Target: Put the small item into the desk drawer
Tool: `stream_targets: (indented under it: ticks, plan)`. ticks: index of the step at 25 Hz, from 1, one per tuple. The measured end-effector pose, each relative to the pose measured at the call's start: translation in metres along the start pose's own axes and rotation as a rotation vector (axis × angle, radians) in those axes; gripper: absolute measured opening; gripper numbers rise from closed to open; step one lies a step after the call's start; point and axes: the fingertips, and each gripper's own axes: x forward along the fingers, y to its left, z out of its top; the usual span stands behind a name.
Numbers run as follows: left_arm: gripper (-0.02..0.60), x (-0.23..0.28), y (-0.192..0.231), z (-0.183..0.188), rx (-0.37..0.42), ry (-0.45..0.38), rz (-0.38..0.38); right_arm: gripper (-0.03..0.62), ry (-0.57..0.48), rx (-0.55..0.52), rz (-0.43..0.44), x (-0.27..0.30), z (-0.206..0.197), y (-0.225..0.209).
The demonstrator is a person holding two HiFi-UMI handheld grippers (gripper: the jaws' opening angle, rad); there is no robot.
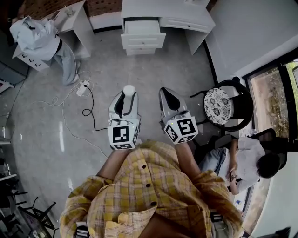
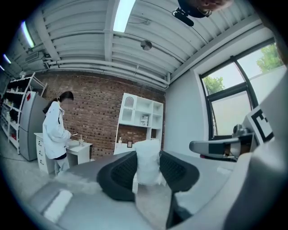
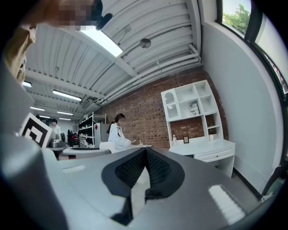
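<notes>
Shirt (image 1: 153,190): yellow plaid, buttoned, nearest the head camera.
Marker cubes (image 1: 122,135): one at the back of each gripper, with black-and-white square patterns and no readable words.
Left gripper (image 1: 127,96): held out over the floor, jaws spread wide and pressed on both sides of the small item.
Small item (image 2: 147,159): white, upright between the left jaws, its rounded top standing above them; no label can be made out.
Right gripper (image 1: 166,91): just beside the left one, jaws closed together with nothing between them.
Floor (image 1: 42,139): grey; a white power strip (image 1: 83,87) with trailing cords lies left of the grippers.
Chair (image 1: 221,106): black frame, patterned round seat, to the right.
Seated person (image 1: 247,162): by the window, lower right.
Desk (image 1: 153,7): white, ahead against the brick wall, well apart from the grippers.
Drawer (image 1: 142,27): top one, pulled out; its inside shows plain white, contents not discernible.
Shelf unit (image 3: 180,108): white, on the desk; one compartment holds a small printed object, the print too small to read.
Standing person (image 1: 39,39): white coat, at a second white desk, far left.
</notes>
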Motion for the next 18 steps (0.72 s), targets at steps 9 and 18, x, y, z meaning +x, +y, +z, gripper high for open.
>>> stream_targets:
  ticks: [9,18]
  plan:
    - [0.167,0.016,-0.007,-0.005,-0.001,0.009,-0.042,-0.012,-0.003,-0.010,-0.023,0.009,0.001,-0.004]
    - [0.167,0.078,0.020,-0.012,0.028,0.044,-0.028,-0.012,0.009,0.021,0.000,0.077,-0.010,-0.038]
